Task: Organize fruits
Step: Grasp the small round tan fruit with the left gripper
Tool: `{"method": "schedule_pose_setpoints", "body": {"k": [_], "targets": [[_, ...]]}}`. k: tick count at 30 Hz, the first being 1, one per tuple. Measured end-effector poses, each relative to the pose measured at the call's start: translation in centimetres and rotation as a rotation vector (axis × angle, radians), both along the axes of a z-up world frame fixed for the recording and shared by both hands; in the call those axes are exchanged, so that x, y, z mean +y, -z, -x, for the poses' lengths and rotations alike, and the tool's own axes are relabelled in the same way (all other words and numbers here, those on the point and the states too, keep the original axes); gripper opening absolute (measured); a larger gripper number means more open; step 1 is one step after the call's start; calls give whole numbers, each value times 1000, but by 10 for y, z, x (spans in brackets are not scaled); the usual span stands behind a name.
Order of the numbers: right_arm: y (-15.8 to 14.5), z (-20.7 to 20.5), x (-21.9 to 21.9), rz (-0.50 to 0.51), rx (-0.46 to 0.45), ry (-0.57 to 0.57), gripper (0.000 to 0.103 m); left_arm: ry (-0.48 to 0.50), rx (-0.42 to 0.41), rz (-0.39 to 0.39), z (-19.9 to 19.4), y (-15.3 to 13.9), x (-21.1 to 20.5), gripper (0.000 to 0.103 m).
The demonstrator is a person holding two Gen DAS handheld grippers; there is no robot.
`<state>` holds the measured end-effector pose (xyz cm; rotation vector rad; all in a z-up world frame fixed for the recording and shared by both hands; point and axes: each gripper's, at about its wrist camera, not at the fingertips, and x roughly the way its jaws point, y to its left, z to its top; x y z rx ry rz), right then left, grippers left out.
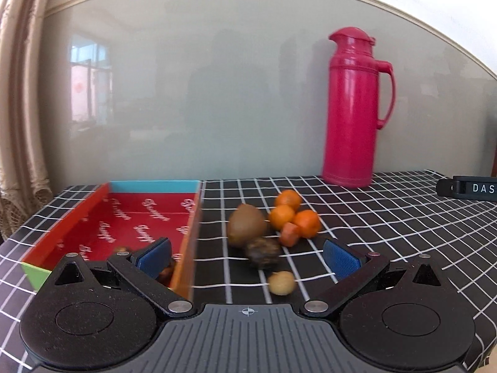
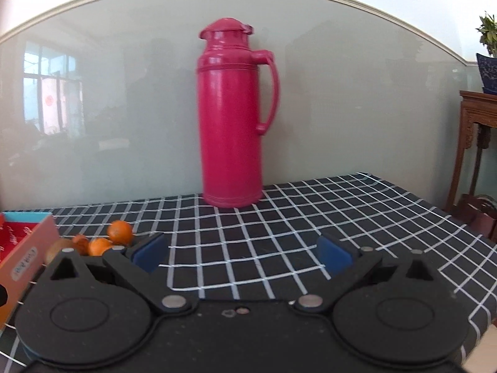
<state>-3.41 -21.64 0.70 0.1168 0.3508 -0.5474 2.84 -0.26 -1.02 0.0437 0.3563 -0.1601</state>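
Observation:
In the left wrist view a pile of fruit lies on the checked cloth: a brown kiwi [image 1: 246,228], three small oranges [image 1: 287,214], an orange piece [image 1: 290,234], a dark wrinkled fruit [image 1: 263,252] and a small tan round fruit [image 1: 281,283]. A red-lined box [image 1: 136,220] stands left of them, with a dark fruit partly hidden behind the left finger. My left gripper [image 1: 248,256] is open, just before the pile. My right gripper [image 2: 242,252] is open and empty over bare cloth; the oranges [image 2: 119,232] and kiwi [image 2: 60,248] lie at its left.
A tall pink thermos [image 1: 354,108] stands at the back against the glossy wall, also in the right wrist view [image 2: 234,115]. A black device [image 1: 469,188] lies at the far right. A wooden side table [image 2: 478,130] stands beyond the table's right edge.

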Motion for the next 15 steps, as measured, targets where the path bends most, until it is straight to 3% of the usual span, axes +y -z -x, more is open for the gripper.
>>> {"method": "schedule_pose_setpoints", "body": {"k": [13, 15], "targets": [[16, 24, -42, -1, 76, 77, 103, -8, 85, -7, -23, 15, -40, 102], [17, 26, -46, 3, 82, 83, 103, -16, 115, -4, -29, 18, -43, 88]]}}
